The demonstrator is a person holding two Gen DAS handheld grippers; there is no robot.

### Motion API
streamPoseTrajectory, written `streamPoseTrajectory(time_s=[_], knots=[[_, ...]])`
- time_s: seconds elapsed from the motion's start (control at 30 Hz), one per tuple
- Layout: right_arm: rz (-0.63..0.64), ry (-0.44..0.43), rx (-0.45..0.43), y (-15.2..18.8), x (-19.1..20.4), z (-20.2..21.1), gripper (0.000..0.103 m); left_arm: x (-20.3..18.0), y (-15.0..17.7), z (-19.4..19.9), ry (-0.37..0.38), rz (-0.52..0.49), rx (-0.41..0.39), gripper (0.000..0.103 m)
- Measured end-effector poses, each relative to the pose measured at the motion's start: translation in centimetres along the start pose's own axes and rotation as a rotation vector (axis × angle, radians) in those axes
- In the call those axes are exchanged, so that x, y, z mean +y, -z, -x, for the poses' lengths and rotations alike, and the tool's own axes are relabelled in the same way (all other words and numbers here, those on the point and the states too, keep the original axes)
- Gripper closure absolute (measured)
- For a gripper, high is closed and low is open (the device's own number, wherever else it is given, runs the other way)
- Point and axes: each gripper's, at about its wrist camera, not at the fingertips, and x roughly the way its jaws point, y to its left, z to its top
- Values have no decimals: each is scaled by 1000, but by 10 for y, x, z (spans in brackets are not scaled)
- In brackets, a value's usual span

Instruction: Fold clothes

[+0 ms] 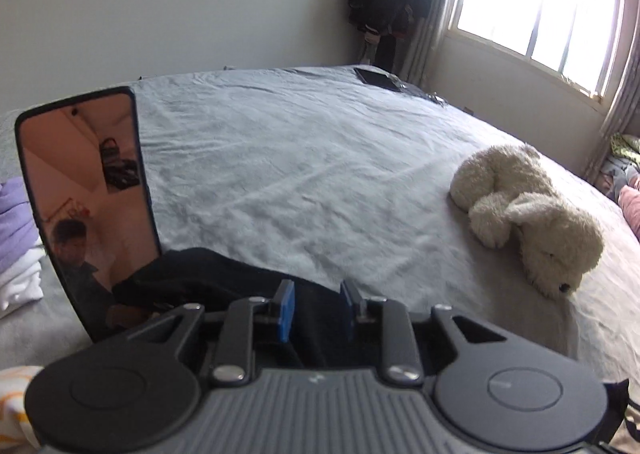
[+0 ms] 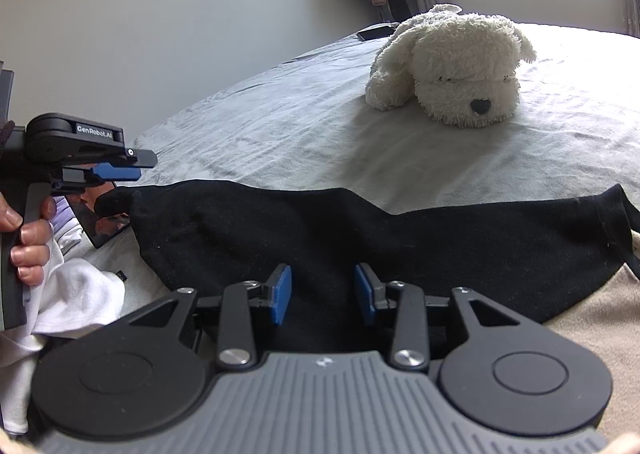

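A black garment (image 2: 360, 238) lies spread flat across the near side of the bed, one sleeve reaching right. My right gripper (image 2: 323, 294) hovers over its near middle, open, with only cloth showing between the blue pads. A hand holds my left gripper (image 2: 120, 172) just above the garment's left end. In the left wrist view the left gripper (image 1: 318, 308) stands open over the bunched black garment (image 1: 192, 274), its pads apart and gripping nothing.
A white plush dog (image 2: 452, 65) lies on the grey bedspread (image 2: 280, 113) beyond the garment. A propped phone (image 1: 88, 193) and folded purple and white clothes (image 1: 16, 221) sit at left. A dark tablet (image 1: 376, 77) lies at the far edge by the window.
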Motion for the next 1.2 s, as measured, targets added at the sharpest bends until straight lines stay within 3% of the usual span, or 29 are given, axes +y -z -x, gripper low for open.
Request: streamPoseTrajectory(time_s=[0.17, 0.3, 0.4, 0.53, 0.63, 0.73, 0.77, 0.87, 0.93, 1.0, 1.1, 1.2], knots=[[0, 3, -2, -1, 1, 1, 64, 6, 12, -11, -128, -134, 125, 78], [1, 10, -4, -1, 2, 2, 64, 13, 17, -11, -237, -195, 142, 78], [3, 15, -5, -2, 3, 2, 64, 12, 15, -5, -256, -206, 123, 78], [4, 21, -7, -2, 4, 3, 56, 1, 12, 10, -158, -206, 33, 74], [7, 33, -12, -3, 5, 4, 49, -9, 14, 14, 9, -199, 42, 68], [-1, 54, -16, -4, 2, 6, 49, -21, 28, -1, 161, -211, 179, 67], [-10, 62, -18, -5, 1, 6, 49, -24, 33, -4, 155, -235, 190, 67], [-33, 103, -33, -10, -3, 11, 49, -39, 42, -1, 38, -361, 172, 65], [-39, 152, -40, -14, -6, 15, 46, -37, 40, 1, 20, -344, 176, 65], [-33, 228, -35, -19, -13, 18, 45, -30, 37, 5, 77, -278, 169, 65], [-25, 342, -27, -27, -24, 23, 45, -21, 34, 8, 256, -197, 138, 65], [-17, 455, -19, -35, -35, 28, 45, -27, 42, 8, 311, -215, 142, 65]])
